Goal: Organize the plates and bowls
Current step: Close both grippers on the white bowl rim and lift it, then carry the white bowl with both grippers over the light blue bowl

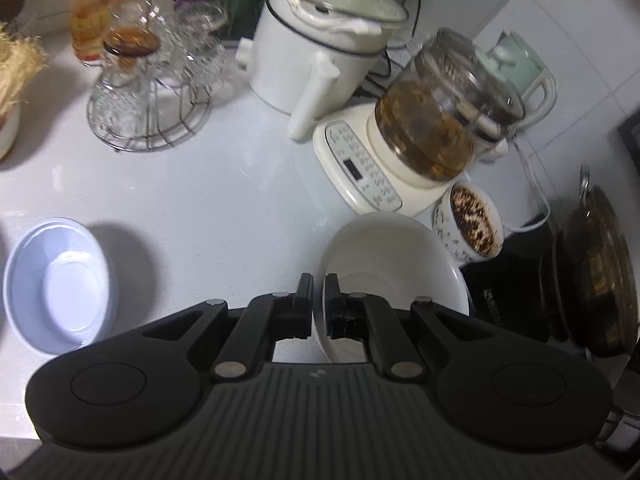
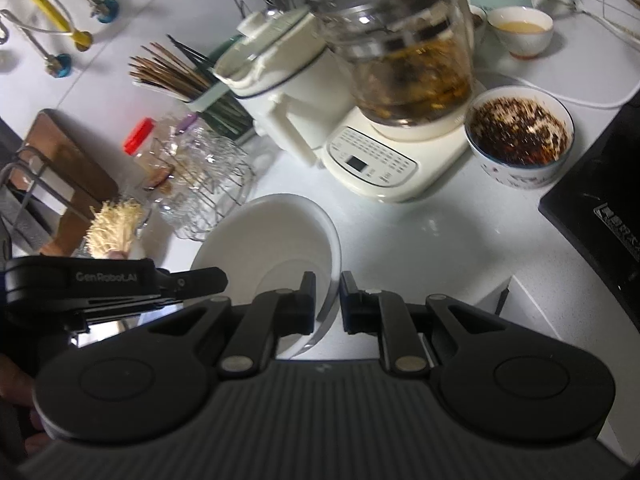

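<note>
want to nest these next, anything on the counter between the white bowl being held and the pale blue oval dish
Nothing visible: the left-wrist view shows bare white countertop between the white ceramic bowl, gripped at its rim by both tools, and the pale blue oval dish.

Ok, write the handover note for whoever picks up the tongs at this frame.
Left tongs: shut on the white bowl's left rim.
Right tongs: shut on the same bowl's right rim, so both carry it, tilted, above the counter.
Blue dish: alone on the counter, far left.
Done: bowl lifted.
Left: set it down with the blue dish; stacking not started.
</note>
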